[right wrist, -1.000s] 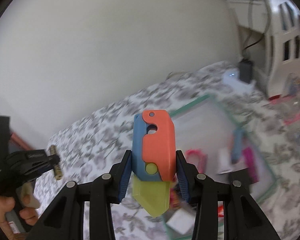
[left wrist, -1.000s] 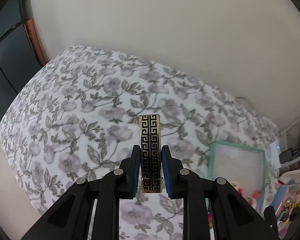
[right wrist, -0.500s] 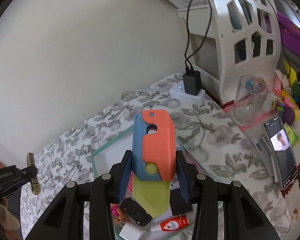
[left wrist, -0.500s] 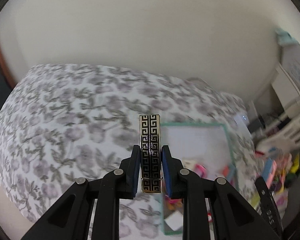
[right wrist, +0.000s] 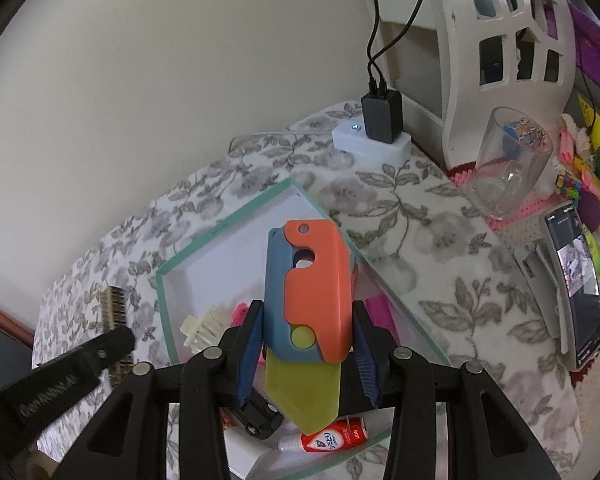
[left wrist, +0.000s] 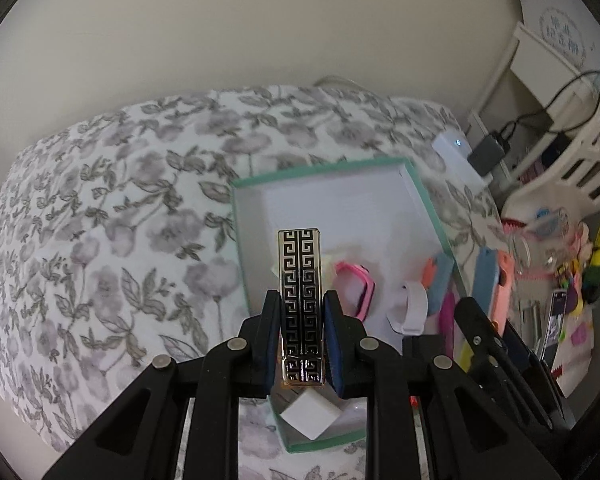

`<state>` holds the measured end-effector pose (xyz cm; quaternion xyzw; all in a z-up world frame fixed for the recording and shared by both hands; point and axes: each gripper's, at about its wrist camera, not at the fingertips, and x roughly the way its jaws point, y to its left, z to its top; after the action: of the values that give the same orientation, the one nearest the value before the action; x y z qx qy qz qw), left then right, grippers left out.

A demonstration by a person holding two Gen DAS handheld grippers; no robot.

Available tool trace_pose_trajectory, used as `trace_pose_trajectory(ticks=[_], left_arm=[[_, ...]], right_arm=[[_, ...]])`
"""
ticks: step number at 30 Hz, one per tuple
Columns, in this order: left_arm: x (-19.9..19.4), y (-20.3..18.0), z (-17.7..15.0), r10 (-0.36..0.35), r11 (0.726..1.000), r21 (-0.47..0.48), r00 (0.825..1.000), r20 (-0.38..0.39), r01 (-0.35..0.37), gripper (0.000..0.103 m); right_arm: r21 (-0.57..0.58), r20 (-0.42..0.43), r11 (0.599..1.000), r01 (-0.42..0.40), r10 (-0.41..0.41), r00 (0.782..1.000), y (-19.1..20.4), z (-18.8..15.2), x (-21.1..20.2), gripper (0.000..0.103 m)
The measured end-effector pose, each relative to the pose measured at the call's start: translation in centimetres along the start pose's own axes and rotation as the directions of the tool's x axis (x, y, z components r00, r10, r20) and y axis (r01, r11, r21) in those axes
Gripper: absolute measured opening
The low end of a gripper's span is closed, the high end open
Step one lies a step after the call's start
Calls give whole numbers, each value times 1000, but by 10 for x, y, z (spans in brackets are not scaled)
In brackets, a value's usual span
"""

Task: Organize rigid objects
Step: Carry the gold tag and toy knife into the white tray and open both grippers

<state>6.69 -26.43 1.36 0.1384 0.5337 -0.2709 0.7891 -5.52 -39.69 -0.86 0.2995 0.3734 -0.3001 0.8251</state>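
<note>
Your left gripper [left wrist: 301, 336] clamps the lighter [left wrist: 301, 304], right gripper [right wrist: 306, 354] the toy knife [right wrist: 306, 300]; releasing together over the box [left wrist: 428, 208] at frame centre risks collision.

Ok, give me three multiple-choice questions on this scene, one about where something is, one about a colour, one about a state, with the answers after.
1. Where does the drinking glass stand?
A. inside the box
B. right of the box, near the phone
C. in the left gripper

2. What colour is the rim of the open box?
A. teal green
B. red
C. black

3. What is the state of the right gripper?
A. open and empty
B. shut on the toy knife
C. shut on the glue tube

Answers:
1 B: it stands on the mat beside the phone, outside the box.
2 A: the box edge is teal around a white inside.
3 B: its pads clamp the orange, blue and yellow toy knife.
</note>
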Motion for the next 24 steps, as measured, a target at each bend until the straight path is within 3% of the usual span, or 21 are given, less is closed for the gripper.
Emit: trace_pose_trajectory(ticks=[13, 19, 24], left_arm=[[36, -11, -12, 19, 1000, 23, 996, -86, -17, 22], [50, -8, -17, -16, 1000, 6, 991, -136, 17, 23], [51, -6, -20, -25, 1000, -11, 989, -145, 23, 28]], right_arm=[[-14, -92, 1000, 27, -28, 995, -2, -10, 23, 45], [-25, -176, 999, 32, -36, 984, -3, -21, 44, 45], [-38, -189, 998, 42, -48, 981, 0, -25, 46, 46]])
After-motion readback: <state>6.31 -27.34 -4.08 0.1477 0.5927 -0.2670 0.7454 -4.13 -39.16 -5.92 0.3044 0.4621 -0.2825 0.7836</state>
